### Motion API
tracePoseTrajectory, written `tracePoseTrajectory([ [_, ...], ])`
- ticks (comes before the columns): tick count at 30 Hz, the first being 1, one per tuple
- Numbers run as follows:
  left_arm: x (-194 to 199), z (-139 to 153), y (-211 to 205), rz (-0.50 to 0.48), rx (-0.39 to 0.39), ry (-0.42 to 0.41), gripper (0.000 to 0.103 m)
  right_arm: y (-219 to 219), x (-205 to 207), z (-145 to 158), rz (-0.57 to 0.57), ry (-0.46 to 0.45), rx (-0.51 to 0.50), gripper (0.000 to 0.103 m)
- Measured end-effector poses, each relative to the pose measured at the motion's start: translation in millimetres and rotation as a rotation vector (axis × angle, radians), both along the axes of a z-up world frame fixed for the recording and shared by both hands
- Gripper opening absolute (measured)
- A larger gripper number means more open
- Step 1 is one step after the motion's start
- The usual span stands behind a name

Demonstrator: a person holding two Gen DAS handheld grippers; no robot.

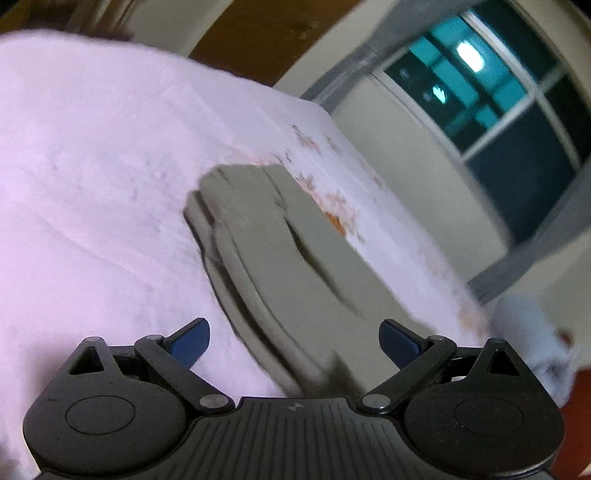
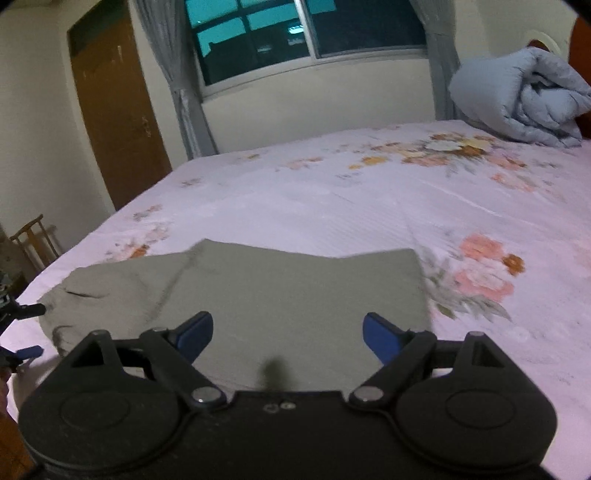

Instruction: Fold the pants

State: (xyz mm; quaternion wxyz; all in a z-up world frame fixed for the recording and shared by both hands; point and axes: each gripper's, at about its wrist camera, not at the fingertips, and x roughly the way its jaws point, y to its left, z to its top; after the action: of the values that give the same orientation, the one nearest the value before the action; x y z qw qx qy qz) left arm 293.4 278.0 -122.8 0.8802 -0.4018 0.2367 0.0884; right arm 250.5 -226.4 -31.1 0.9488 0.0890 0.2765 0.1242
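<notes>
Grey-green pants [image 2: 280, 295] lie folded flat on the pink floral bed sheet [image 2: 369, 206], near the bed's front edge. In the left wrist view the pants [image 1: 280, 251] run away from me as a long layered stack. My left gripper [image 1: 293, 341] is open and empty, just above the near end of the pants. It also shows at the left edge of the right wrist view [image 2: 22, 332], by the pants' left end. My right gripper [image 2: 288, 332] is open and empty, hovering over the pants' near edge.
A rolled grey-blue duvet [image 2: 517, 103] lies at the bed's far right corner. A window with grey curtains [image 2: 295, 33] is behind the bed, a brown door [image 2: 114, 110] to the left. A wooden chair [image 2: 33, 240] stands left of the bed.
</notes>
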Motion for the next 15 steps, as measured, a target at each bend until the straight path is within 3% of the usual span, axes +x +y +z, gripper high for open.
tracePoseTrajectory([
  [9, 46, -28, 57, 0.03, -0.126, -0.044, 0.094, 28, 19, -8, 0.03, 0.029, -0.02, 0.083],
  [15, 77, -38, 72, -0.016, -0.098, -0.047, 0.095, 42, 21, -14, 0.034, 0.051, -0.048, 0.083],
])
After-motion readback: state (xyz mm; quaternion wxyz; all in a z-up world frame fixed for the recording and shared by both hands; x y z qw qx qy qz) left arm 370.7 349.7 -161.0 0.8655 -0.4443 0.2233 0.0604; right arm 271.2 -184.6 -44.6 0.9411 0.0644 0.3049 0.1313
